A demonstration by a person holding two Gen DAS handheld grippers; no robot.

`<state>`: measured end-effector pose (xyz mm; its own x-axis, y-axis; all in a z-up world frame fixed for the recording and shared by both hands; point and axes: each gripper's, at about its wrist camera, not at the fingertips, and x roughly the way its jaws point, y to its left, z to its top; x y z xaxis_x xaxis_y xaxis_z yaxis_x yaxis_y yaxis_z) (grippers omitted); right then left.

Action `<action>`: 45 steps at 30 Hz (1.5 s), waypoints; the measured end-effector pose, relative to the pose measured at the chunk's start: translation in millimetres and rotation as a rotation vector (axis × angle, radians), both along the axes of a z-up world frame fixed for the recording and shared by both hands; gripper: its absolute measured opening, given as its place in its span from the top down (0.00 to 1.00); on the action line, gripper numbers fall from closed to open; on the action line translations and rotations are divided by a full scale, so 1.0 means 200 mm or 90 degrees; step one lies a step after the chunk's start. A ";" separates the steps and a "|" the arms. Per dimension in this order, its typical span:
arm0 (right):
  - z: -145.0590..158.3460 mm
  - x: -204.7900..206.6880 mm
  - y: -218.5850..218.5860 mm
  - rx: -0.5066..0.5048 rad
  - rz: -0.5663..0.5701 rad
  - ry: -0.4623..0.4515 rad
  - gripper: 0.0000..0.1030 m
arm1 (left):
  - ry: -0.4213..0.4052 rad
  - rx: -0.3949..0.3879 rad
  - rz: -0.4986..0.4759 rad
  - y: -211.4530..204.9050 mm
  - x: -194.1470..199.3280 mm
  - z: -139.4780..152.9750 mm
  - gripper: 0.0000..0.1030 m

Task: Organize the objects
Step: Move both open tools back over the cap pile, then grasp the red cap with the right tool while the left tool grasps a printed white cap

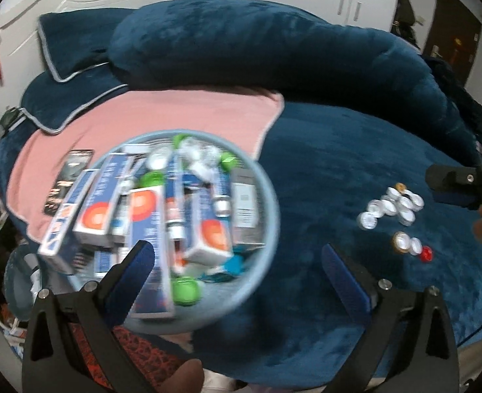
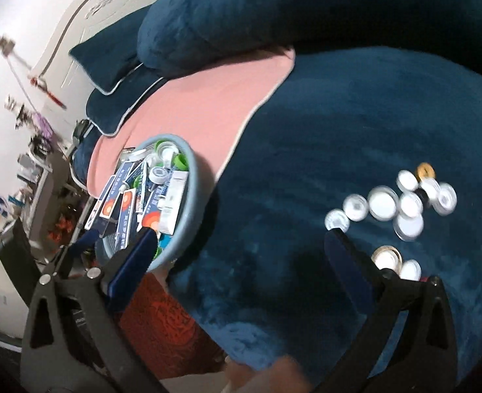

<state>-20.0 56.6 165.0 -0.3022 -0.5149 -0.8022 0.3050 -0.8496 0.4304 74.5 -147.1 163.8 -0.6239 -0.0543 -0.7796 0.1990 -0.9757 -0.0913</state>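
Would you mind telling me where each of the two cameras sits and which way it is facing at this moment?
Left wrist view: on the left gripper, looking down along its open fingers at the round blue bowl of boxes; a fingertip shows at the bottom edge.
Right wrist view: on the right gripper, tilted, looking down at bare blue blanket between open fingers; a blurred hand shows below.
Shared: the bowl, pink cloth and small white caps.

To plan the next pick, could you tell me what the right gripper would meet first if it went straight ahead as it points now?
Probably bare dark blue blanket: the right gripper is open and empty, aimed between basket and caps. Depth is unclear.
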 end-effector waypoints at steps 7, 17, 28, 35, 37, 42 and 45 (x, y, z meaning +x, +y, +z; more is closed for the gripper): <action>-0.02 0.01 0.26 -0.033 -0.057 -0.007 0.00 | 0.026 0.014 -0.081 0.21 -0.04 0.03 0.01; -0.01 0.02 0.61 -0.069 -0.121 0.033 0.00 | 0.007 0.062 -0.208 0.52 -0.17 -0.05 0.01; -0.35 -0.04 0.81 0.076 -0.147 -0.085 0.00 | -0.059 0.067 -0.209 0.68 -0.34 -0.27 0.01; -0.64 -0.04 0.69 0.245 -0.071 -0.165 0.03 | -0.088 0.051 -0.159 0.65 -0.45 -0.39 0.01; -0.68 -0.06 0.66 0.254 -0.075 -0.171 0.08 | -0.090 0.045 -0.156 0.65 -0.48 -0.40 0.01; -0.74 -0.09 0.69 0.263 -0.128 -0.191 0.35 | -0.097 0.031 -0.155 0.67 -0.53 -0.42 0.01; -0.72 -0.08 0.75 0.238 -0.138 -0.204 0.70 | -0.096 0.029 -0.160 0.68 -0.56 -0.43 0.01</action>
